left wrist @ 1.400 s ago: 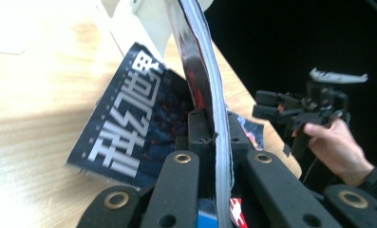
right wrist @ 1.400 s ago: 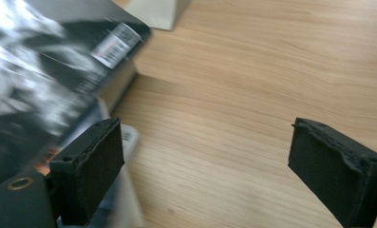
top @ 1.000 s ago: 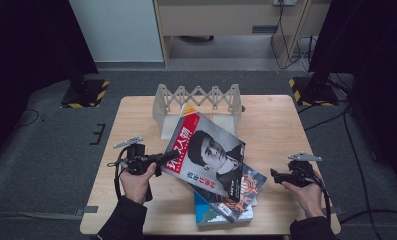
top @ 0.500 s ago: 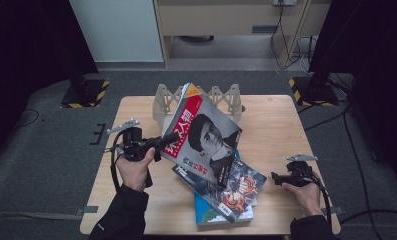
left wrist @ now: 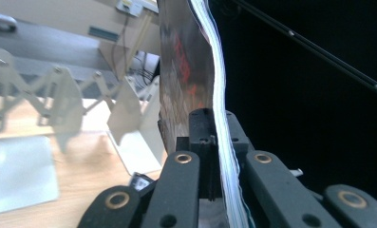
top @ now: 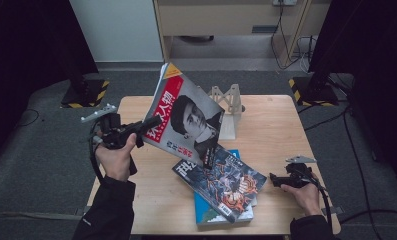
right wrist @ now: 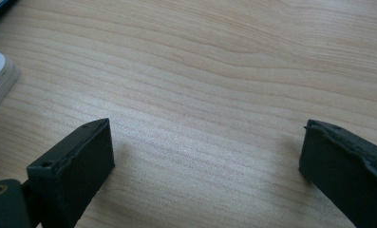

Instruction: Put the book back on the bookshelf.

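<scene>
1. Light wooden table [top: 281, 130], bare grain under the right gripper view.

2. Right gripper [top: 275, 179], black, two-jaw, at about 4 o'clock on the table, resting low beside the stack. Jaws stand wide apart and have just been opening; nothing between them but bare wood.

3. Blue-edged flat book [top: 206, 214], bottom of the stack, at 6 o'clock near the front edge.

4. Dark illustrated comic-cover magazine [top: 221, 182], lying flat on the blue-edged book, turned askew to it.

5. Left gripper [top: 148, 124], black, two-jaw, at 9 o'clock, held above the table's left edge. Jaws clamped tight on the spine edge of item 6; the left gripper view shows the page block pinched between the pads [left wrist: 202, 128].

6. Glossy magazine with red title band and monochrome portrait cover [top: 186, 117], lifted and tilted steeply, its lower corner just above the comic-cover magazine; contact cannot be told.

7. Pale beige accordion-style plastic file rack [top: 229, 107], standing at 12 o'clock behind the raised magazine.
</scene>
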Demonstrator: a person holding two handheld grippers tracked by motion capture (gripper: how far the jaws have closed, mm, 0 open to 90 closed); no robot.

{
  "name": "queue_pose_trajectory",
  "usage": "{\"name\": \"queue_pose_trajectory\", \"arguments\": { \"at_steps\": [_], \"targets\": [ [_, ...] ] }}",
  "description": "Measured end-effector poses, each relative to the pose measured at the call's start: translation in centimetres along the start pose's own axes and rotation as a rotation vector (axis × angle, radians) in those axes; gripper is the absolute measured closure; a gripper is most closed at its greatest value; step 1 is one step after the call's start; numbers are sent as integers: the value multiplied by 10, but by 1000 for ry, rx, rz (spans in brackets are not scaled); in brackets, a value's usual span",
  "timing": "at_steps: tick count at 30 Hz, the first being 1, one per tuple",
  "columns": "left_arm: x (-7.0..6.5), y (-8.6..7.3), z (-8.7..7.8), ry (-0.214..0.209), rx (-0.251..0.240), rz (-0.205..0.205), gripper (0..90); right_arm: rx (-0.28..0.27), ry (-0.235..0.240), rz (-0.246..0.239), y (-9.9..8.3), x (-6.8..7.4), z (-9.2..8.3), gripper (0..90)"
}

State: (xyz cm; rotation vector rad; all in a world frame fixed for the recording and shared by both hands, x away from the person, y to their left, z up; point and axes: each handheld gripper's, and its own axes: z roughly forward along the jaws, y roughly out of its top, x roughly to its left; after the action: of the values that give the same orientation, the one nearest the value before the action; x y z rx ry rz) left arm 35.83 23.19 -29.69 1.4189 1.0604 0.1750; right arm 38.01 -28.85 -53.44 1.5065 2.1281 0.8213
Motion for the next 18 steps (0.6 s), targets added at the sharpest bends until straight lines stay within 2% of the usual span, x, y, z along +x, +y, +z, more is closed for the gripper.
{"name": "queue_pose_trajectory", "arguments": {
  "at_steps": [6,12,18],
  "targets": [
    [9,14,-22,43,-45,-4,861,-55,11,-13,-4,-1,3,24],
    [16,26,-41,87,-75,-2,861,-55,10,-13,-4,-1,3,24],
    [22,37,-51,130,-90,11,861,-55,12,-14,-4,-1,3,24]
  ]
}}
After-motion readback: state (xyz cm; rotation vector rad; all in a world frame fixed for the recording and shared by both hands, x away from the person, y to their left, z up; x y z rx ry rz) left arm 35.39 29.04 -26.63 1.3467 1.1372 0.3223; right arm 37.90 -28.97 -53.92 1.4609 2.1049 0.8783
